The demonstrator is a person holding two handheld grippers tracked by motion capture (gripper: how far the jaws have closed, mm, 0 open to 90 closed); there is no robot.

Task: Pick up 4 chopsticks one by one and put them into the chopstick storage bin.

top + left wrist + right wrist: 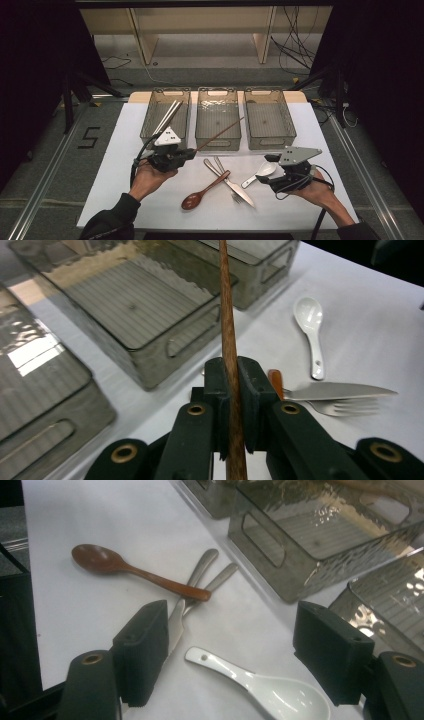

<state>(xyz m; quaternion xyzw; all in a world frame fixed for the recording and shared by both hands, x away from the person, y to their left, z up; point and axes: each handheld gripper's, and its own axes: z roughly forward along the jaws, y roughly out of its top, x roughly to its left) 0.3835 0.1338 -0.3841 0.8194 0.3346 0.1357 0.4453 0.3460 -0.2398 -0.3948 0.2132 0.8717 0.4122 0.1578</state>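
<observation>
Left gripper (pixel 192 151) pinching a brown chopstick (pixel 220 134) left of centre, its tip reaching over the middle bin (pixel 218 141), right gripper (pixel 230 650) standing spread, its own view showing the white spoon (pixel 265 687) lying between its jaws at lower centre

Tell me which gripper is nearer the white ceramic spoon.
Right. The right gripper hovers open right over the white ceramic spoon; the left gripper, shut on a wooden chopstick, is across the cutlery pile by the left bin.
</observation>
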